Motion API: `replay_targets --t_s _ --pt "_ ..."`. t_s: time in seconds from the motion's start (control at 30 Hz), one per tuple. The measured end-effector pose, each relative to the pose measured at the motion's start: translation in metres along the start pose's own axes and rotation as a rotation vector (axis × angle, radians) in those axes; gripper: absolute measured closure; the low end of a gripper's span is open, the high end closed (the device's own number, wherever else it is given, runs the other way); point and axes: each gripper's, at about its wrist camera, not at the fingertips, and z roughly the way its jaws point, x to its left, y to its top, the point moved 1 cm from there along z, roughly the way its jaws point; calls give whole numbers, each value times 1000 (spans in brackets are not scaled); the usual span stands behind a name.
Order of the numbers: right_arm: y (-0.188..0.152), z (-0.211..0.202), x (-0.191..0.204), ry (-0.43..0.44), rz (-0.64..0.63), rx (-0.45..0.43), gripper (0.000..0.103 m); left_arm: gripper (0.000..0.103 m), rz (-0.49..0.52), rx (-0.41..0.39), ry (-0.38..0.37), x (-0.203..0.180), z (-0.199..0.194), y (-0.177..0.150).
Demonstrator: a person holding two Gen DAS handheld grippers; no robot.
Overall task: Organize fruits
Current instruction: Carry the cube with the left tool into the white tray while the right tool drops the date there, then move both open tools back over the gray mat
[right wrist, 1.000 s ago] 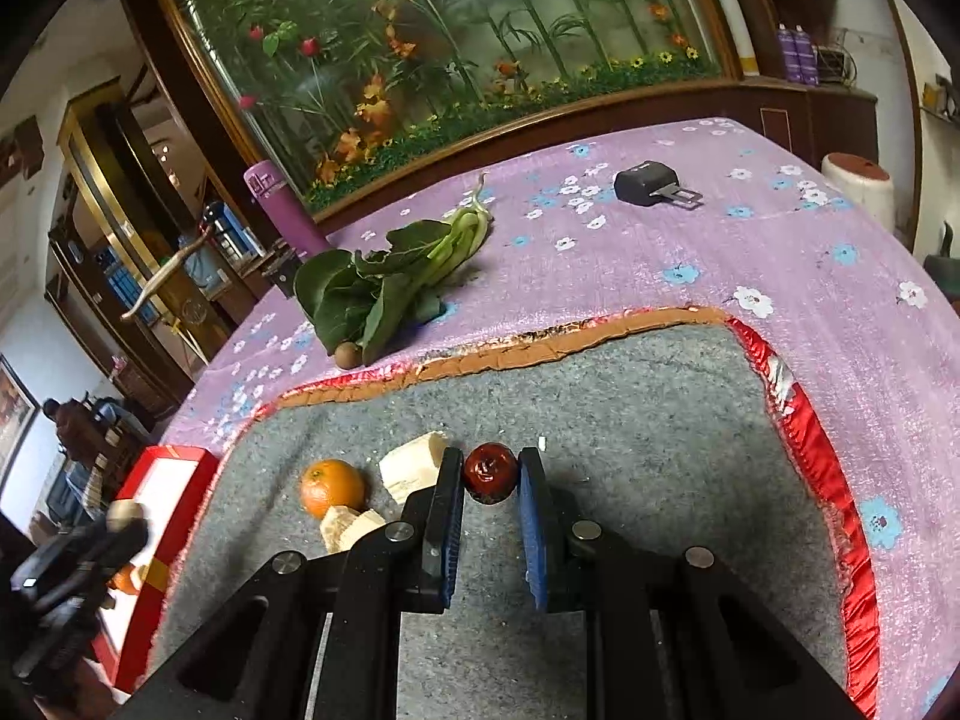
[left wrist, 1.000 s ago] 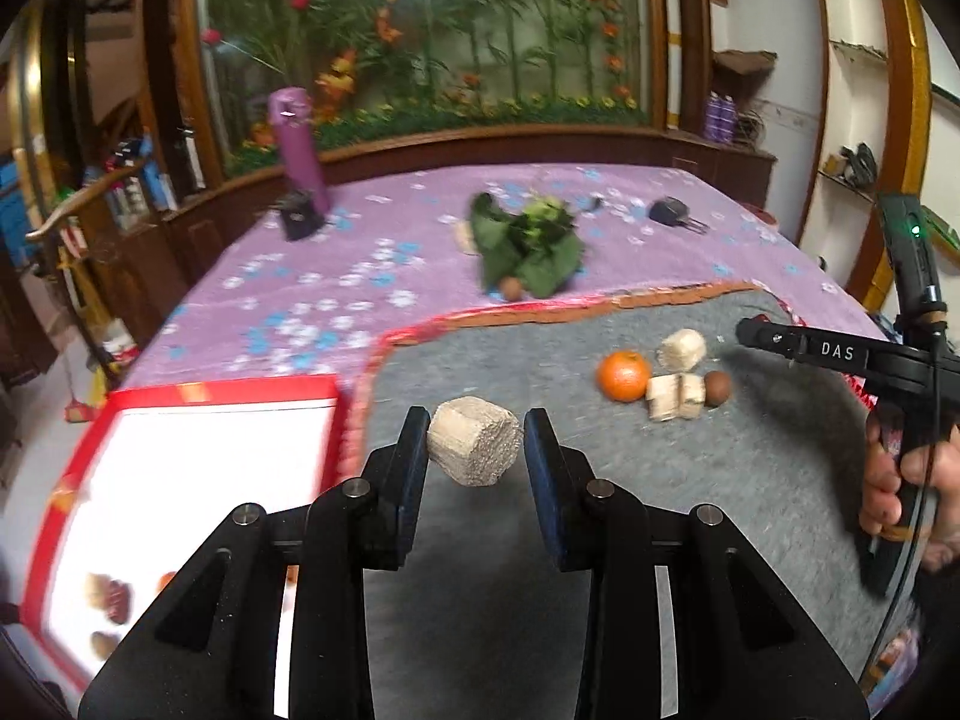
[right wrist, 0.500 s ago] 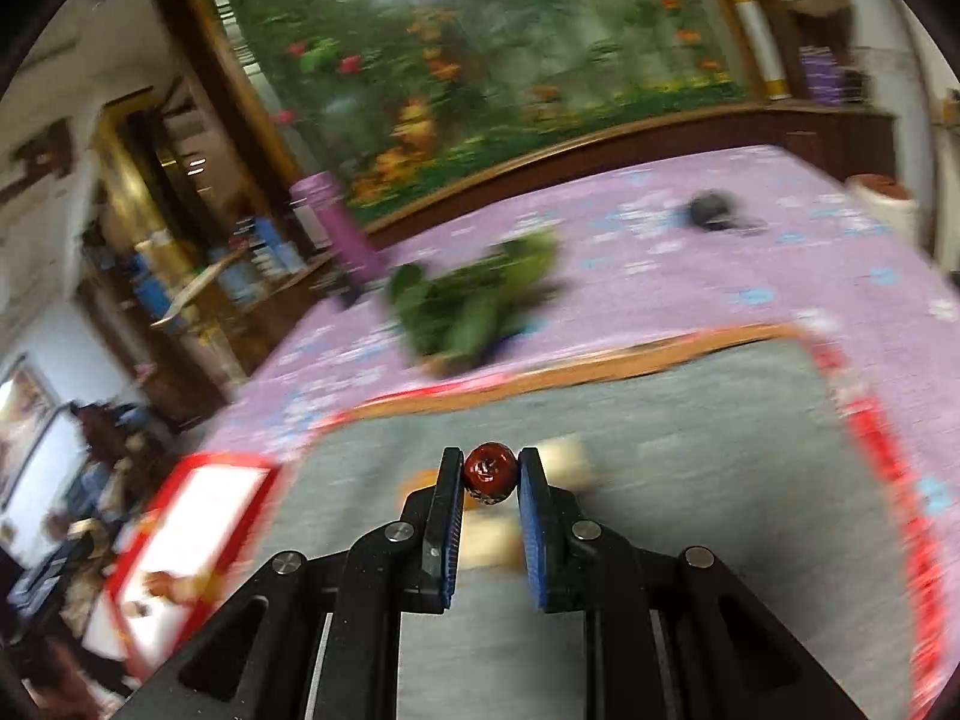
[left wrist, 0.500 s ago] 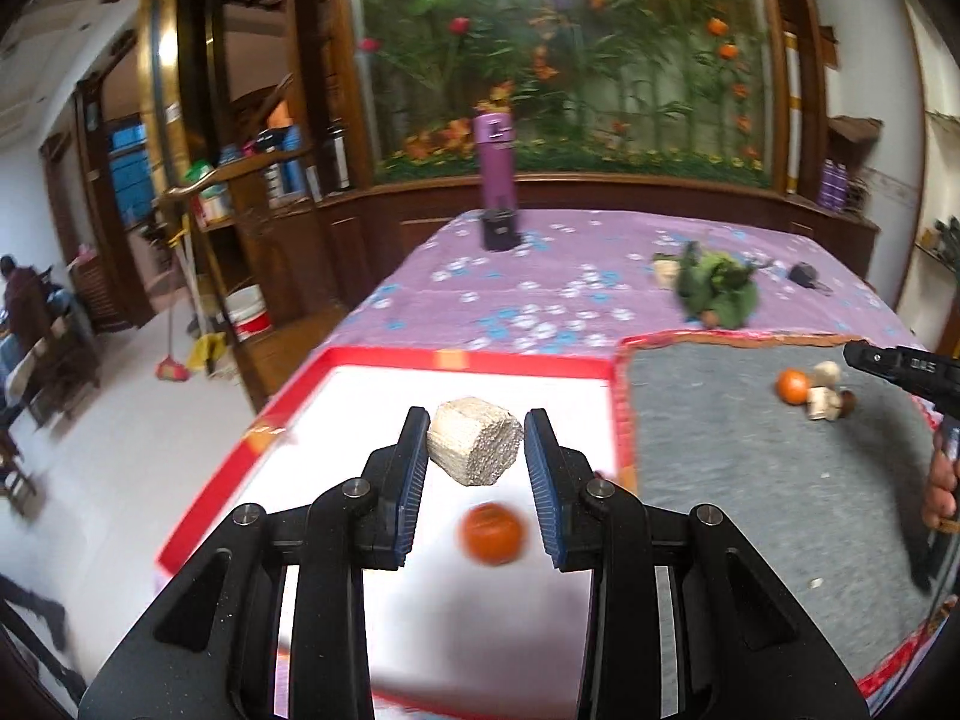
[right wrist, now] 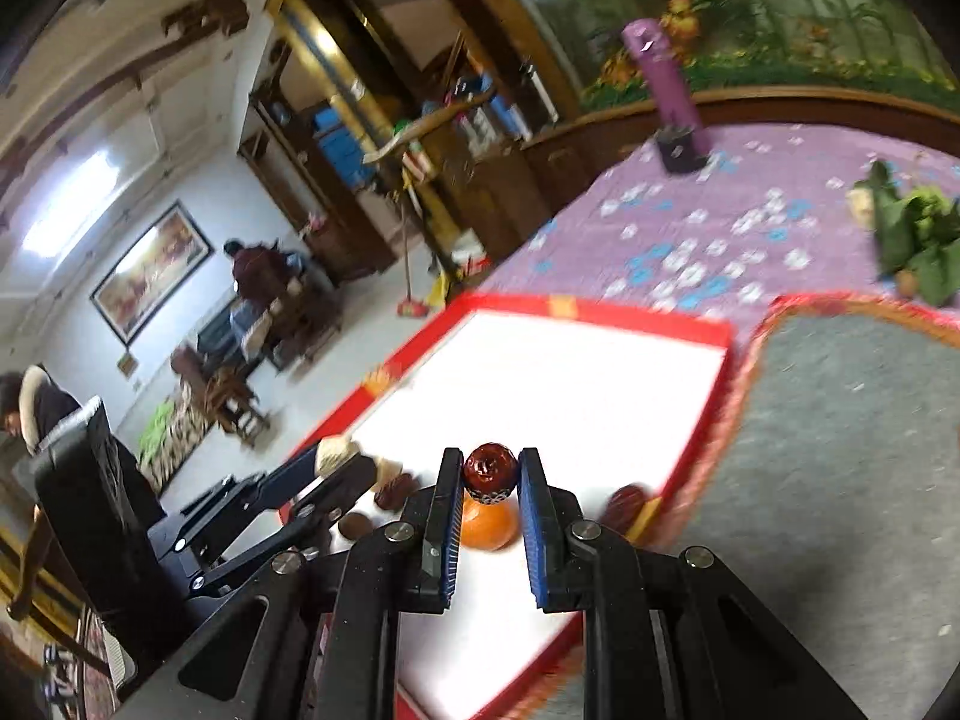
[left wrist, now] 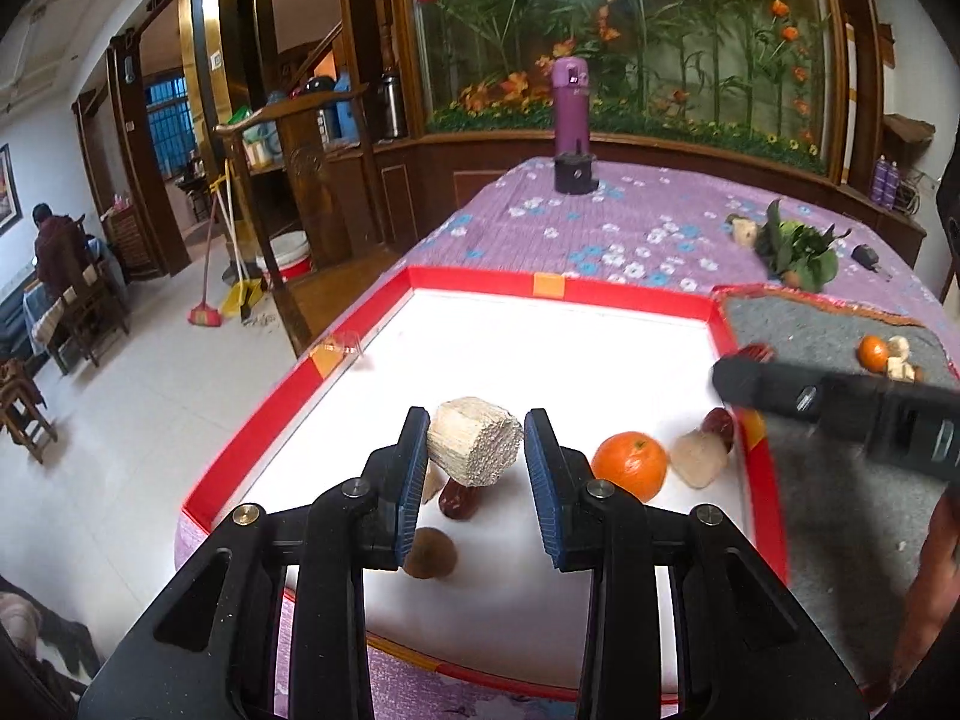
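My left gripper (left wrist: 474,462) is shut on a pale fibrous chunk (left wrist: 474,444) and hangs over the near left part of the red-rimmed white tray (left wrist: 552,286). Under it lie a dark red date (left wrist: 459,498) and a brown round fruit (left wrist: 429,552). To its right in the tray sit an orange (left wrist: 630,461) and a pale piece (left wrist: 699,457). My right gripper (right wrist: 490,480) is shut on a small dark red fruit (right wrist: 490,471), above the tray's right side and over the orange (right wrist: 489,525). The left gripper (right wrist: 336,462) shows at its left.
A grey mat (left wrist: 840,324) right of the tray holds another orange (left wrist: 872,353) and pale pieces (left wrist: 897,360). Leafy greens (left wrist: 792,246) and a purple bottle (left wrist: 573,102) stand farther back on the flowered cloth. The table edge drops to the floor left of the tray.
Both grippers swung left from the grey mat to above the tray, each keeping its piece. The right one moved fast and its view is blurred.
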Motion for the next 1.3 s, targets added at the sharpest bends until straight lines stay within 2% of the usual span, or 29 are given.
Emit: replay_targets --t_s 0.2,0.27,0.3,0.33,0.4,0.43,0.5,0.57,0.77,0.93,1.03,1.13,1.3 --pt "-13 29 9 -94 -37 89 85 70 11 15 70 1 7 -2" --pt "-12 30 11 -100 -50 93 81 65 18 11 87 1 7 -1" --pt "-12 28 12 -90 -55 87 79 56 20 8 97 1 6 0" --pt "-11 24 13 -76 -57 73 76 46 20 1 109 1 4 0" --pt "-5 12 14 -47 -51 27 68 37 17 -28 130 2 -2 2" --pt "-2 5 12 -33 -46 -1 62 34 17 -39 137 3 -5 4" --pt "3 -11 9 -26 -37 -64 59 33 20 -51 144 3 -9 7" --pt "9 -25 -2 -54 -25 -112 59 33 23 -64 145 2 -14 9" --pt "14 -94 -81 -169 115 -233 59 31 76 -77 48 -28 -29 12" --pt "-7 -172 -166 -276 307 -329 58 31 166 -80 -55 -75 -33 12" --pt "-21 -205 -195 -338 375 -374 58 31 228 -68 -83 -106 -32 11" --pt "-31 -218 -214 -359 410 -396 58 31 273 -57 -92 -130 -33 12" --pt "-40 -217 -230 -370 431 -388 58 31 311 -48 -90 -153 -33 18"
